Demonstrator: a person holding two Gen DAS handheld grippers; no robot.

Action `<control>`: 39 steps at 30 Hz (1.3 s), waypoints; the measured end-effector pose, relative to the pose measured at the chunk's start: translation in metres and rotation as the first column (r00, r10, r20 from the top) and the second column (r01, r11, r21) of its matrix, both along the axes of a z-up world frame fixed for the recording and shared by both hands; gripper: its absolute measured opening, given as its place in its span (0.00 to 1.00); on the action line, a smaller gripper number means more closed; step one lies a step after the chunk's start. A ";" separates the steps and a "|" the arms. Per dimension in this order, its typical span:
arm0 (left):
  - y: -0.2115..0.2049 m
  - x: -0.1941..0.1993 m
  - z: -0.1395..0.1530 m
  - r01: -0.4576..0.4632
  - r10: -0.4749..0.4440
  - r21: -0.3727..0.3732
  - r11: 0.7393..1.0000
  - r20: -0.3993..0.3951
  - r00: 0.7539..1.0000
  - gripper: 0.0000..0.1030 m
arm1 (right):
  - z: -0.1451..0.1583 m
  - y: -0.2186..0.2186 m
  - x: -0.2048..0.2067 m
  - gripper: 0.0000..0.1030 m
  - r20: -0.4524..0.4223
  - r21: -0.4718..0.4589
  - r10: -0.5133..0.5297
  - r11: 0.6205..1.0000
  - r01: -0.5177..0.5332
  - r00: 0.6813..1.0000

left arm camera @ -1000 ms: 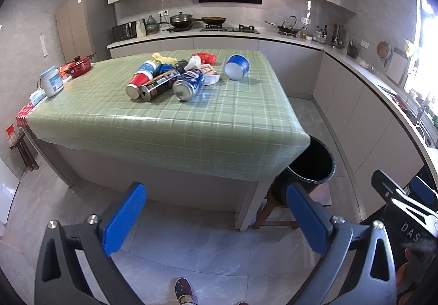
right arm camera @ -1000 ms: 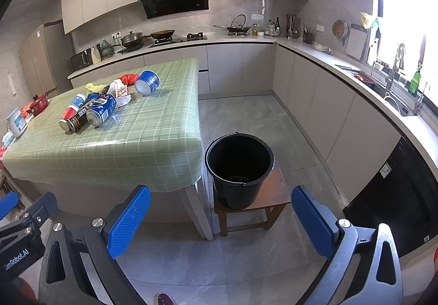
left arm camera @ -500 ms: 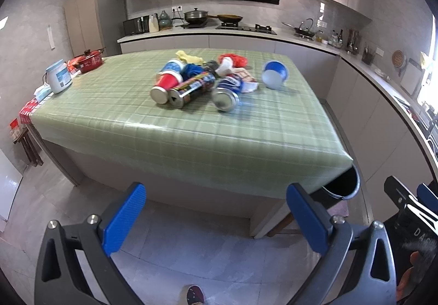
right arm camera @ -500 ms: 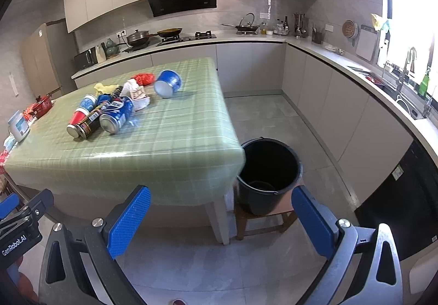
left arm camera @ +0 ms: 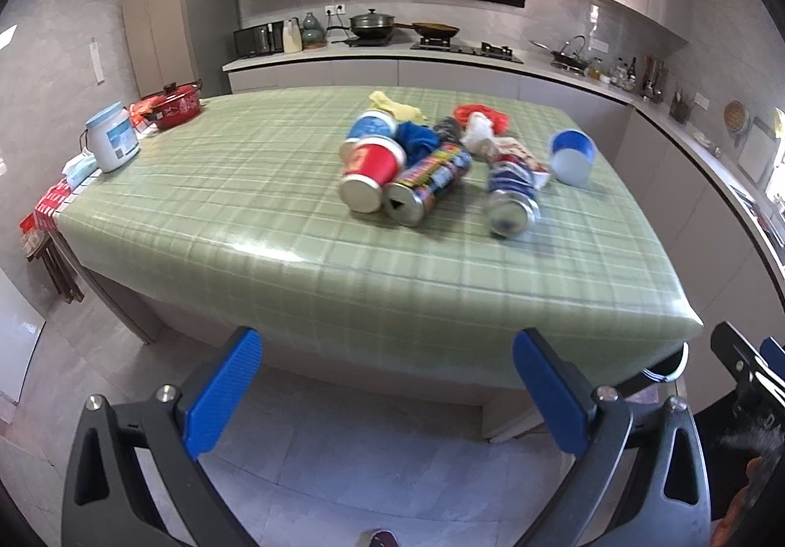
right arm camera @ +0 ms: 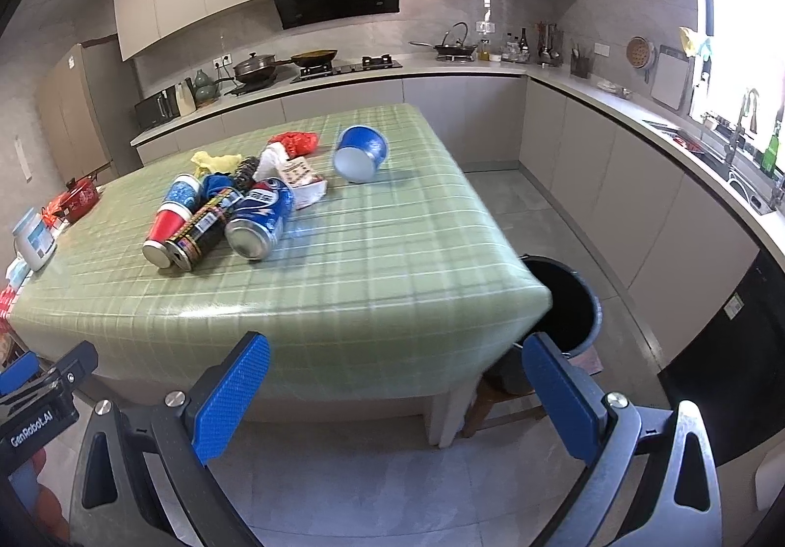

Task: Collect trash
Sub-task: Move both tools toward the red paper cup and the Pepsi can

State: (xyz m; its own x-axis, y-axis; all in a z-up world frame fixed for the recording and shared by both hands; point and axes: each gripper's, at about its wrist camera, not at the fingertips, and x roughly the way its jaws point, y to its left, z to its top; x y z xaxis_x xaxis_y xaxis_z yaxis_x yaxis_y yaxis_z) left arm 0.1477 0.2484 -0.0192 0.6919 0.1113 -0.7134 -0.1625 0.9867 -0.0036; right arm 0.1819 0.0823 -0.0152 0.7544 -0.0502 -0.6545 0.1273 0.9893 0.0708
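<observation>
Both the left tongs (left arm camera: 385, 385) and the right tongs (right arm camera: 397, 392) are spread wide and hold nothing, in front of the bench (right arm camera: 373, 282) edge. The trash pile (right arm camera: 230, 208) lies further on the bench, well apart. The black bucket (right arm camera: 571, 311) stands beside the bench corner.

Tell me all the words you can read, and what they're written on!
"GenRobot.AI": on the left gripper's black body, seen in the right wrist view.
Blue can: a round red, white and blue logo, lettering too blurred.
Black can, small box, white tub: print too small.
</observation>
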 end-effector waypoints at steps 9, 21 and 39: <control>0.037 0.052 -0.009 -0.060 0.060 -0.016 0.998 -0.019 0.998 1.00 | -0.002 0.033 0.054 1.00 0.002 -0.029 0.052 0.998 -0.052 0.999; 0.061 0.128 -0.010 -0.122 0.122 0.010 0.993 -0.043 0.992 1.00 | -0.005 0.043 0.149 1.00 0.005 0.022 0.132 0.991 -0.132 0.991; 0.086 0.233 -0.060 0.162 -0.174 -0.089 0.983 -0.152 0.973 0.95 | -0.031 0.103 0.229 1.00 -0.068 0.038 -0.024 0.999 0.026 0.997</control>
